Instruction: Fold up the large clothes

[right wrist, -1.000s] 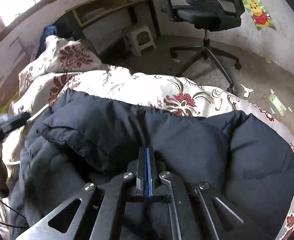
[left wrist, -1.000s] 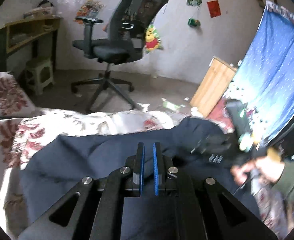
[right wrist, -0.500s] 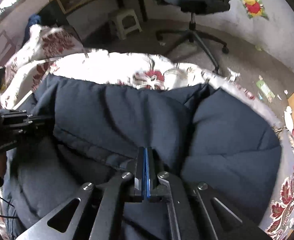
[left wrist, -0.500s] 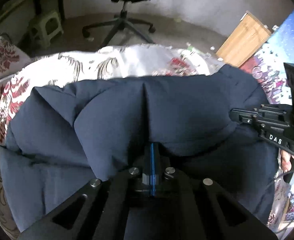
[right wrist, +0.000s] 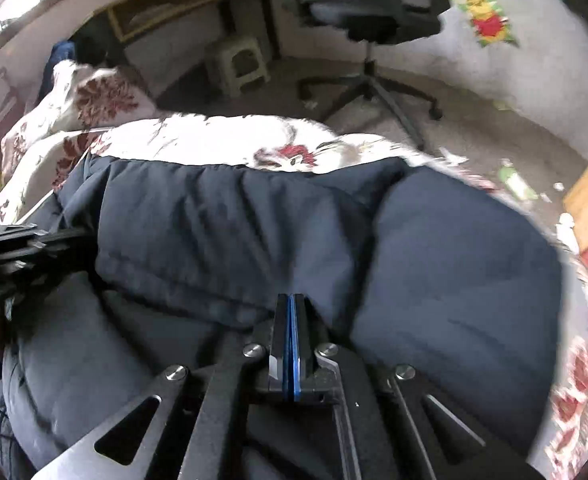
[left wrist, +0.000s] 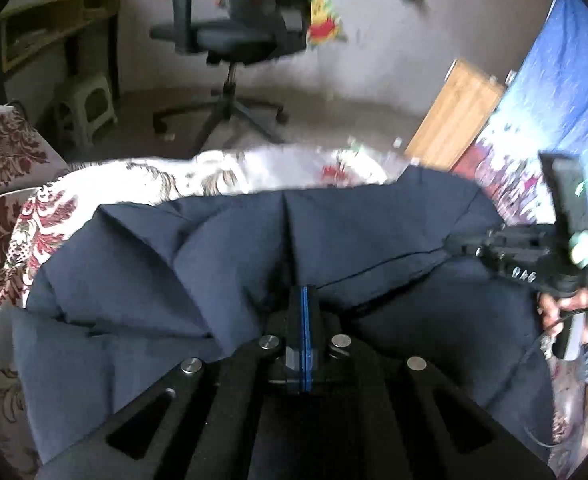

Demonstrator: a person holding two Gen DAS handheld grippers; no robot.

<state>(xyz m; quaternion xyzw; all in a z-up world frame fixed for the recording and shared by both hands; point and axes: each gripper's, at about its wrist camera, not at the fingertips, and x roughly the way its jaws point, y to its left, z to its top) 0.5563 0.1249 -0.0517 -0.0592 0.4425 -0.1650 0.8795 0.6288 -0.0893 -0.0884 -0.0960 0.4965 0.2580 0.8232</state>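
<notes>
- My big dark blue coat (left wrist: 222, 280) lies on the bed (left wrist: 106, 184), on top of the flowery blanket.
- My left jaws (left wrist: 304, 294) are pressed together and pinch a fold of the coat.
- My right jaws (right wrist: 292, 302) are pressed together too, right at a puffy edge of the coat; I think they pinch it.
- One part is already flipped over the rest, so I think the fold is started.
- It looks lumpy, so I think more folds and smoothing are left.
</notes>
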